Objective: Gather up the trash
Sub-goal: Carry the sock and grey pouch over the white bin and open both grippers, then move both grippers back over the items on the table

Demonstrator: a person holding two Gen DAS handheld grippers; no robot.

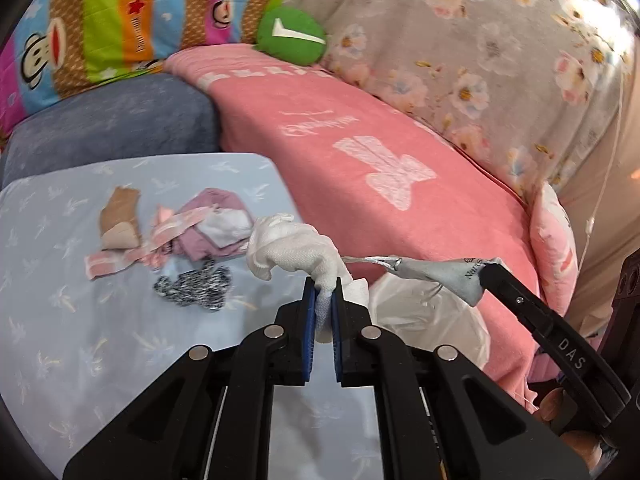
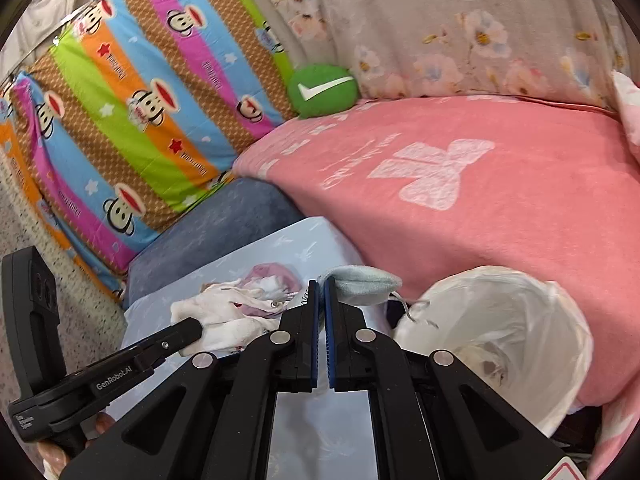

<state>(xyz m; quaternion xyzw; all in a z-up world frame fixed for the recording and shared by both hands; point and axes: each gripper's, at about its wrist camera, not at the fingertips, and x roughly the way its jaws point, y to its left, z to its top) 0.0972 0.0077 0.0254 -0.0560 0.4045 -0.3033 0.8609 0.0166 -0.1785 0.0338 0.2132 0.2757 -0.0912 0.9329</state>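
My left gripper (image 1: 326, 292) is shut on a crumpled white cloth (image 1: 292, 248), held above the light blue table (image 1: 80, 320). In the right wrist view the same cloth (image 2: 224, 312) hangs from the left gripper (image 2: 192, 326). My right gripper (image 2: 322, 284) is shut on a grey drawstring pouch (image 2: 360, 284); from the left wrist it shows as the pouch (image 1: 448, 276) pinched by the right gripper (image 1: 492, 270). A bin lined with a white bag (image 2: 500, 328) stands open just right of both grippers, the bag (image 1: 424, 312) below the pouch.
More scraps lie on the table: a brown piece (image 1: 120, 220), pink and purple rags (image 1: 200, 228), a black-and-white speckled item (image 1: 196, 284). A pink blanket (image 2: 480, 200) covers the sofa behind; a striped cushion (image 2: 140, 120) and a green ball (image 2: 322, 90) sit at the back.
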